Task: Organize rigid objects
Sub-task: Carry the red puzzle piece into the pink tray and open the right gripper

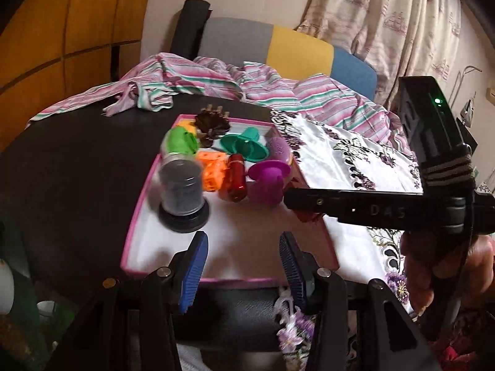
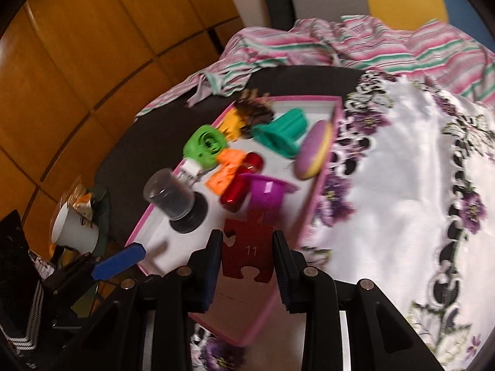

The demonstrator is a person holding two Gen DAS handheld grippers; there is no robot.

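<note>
At the left of the right wrist view, a white cup [image 2: 74,232] sits off the table edge, apart from the sorting. Centre-left, the pink-rimmed box [image 2: 321,185] gathers the small pieces: a dark jar [image 2: 173,198], green ring [image 2: 205,147], orange block [image 2: 227,167], red cylinder [image 2: 243,182], purple cup [image 2: 266,190] and teal piece [image 2: 284,136] (crowded toward the far end, probably to leave the near floor free). Low in the centre, the right gripper [image 2: 247,259] pinches the red puzzle piece [image 2: 247,253] by its side edges, held over the box's near end, seemingly for setting down. In the left wrist view, the left gripper [image 1: 244,266] stands spread and empty at the bottom centre, over the box's near rim.
</note>
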